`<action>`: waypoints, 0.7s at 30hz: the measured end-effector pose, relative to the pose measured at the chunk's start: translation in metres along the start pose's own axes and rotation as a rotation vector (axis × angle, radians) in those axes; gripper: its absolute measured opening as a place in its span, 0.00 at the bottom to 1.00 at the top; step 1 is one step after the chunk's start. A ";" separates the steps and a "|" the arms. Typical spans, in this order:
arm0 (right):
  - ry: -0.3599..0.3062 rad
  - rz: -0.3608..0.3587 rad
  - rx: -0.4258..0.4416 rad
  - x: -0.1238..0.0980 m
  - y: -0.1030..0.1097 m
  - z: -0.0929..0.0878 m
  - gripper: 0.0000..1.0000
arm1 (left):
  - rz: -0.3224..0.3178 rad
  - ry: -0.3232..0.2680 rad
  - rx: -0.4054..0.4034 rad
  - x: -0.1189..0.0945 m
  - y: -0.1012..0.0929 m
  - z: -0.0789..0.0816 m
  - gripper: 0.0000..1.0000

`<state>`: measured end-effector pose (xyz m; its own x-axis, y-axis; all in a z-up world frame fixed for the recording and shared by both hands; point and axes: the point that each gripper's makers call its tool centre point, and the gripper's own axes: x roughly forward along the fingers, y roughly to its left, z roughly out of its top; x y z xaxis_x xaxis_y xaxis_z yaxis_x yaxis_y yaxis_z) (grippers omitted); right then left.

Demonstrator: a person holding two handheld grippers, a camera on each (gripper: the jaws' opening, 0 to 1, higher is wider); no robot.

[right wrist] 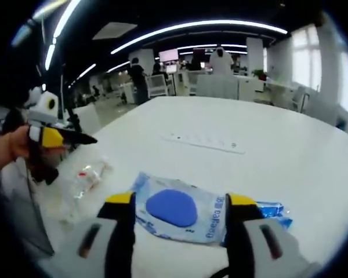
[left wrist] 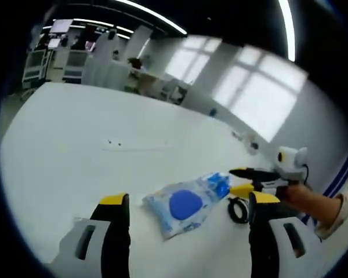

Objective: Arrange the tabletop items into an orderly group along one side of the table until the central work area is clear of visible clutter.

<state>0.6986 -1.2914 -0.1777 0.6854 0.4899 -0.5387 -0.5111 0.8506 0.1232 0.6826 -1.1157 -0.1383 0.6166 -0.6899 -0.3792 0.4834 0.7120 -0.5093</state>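
A blue-and-white plastic packet [left wrist: 185, 205] lies flat on the white table [left wrist: 75, 133]. My left gripper [left wrist: 188, 199] hovers just short of it, jaws wide apart and holding nothing. A hand brings my right gripper [left wrist: 242, 180] in from the right, beside a small coil of black cable [left wrist: 238, 209]. In the right gripper view the packet [right wrist: 174, 208] lies just ahead of my open right gripper [right wrist: 181, 199], not held. A clear plastic bottle [right wrist: 88, 174] lies on its side to the left, below the hand-held left gripper [right wrist: 75, 139].
A thin white strip [right wrist: 203, 142] lies flat farther out on the table [right wrist: 290, 156]. Chairs, desks and a standing person [right wrist: 136, 78] are beyond the far edge. Large windows [left wrist: 255, 87] line the wall behind the table.
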 end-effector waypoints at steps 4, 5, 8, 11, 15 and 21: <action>-0.012 0.010 -0.008 -0.006 0.006 0.006 0.64 | -0.002 -0.017 0.003 -0.010 -0.003 0.004 0.82; -0.010 0.010 -0.009 -0.006 0.006 0.006 0.65 | -0.001 -0.016 0.002 -0.012 -0.003 0.004 0.82; -0.027 0.021 -0.008 -0.010 0.010 0.012 0.67 | 0.001 -0.029 0.008 -0.022 -0.005 0.006 0.83; -0.034 0.035 -0.009 -0.014 0.015 0.015 0.68 | -0.005 -0.052 0.005 -0.033 -0.008 0.010 0.84; -0.044 0.051 -0.010 -0.018 0.022 0.019 0.69 | -0.008 -0.066 0.012 -0.047 -0.010 0.012 0.84; -0.056 0.079 0.025 -0.024 0.031 0.023 0.69 | -0.011 -0.083 0.009 -0.068 -0.013 0.013 0.85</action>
<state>0.6782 -1.2728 -0.1422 0.6717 0.5649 -0.4794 -0.5522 0.8131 0.1843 0.6423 -1.0764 -0.0961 0.6602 -0.6851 -0.3079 0.4959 0.7054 -0.5064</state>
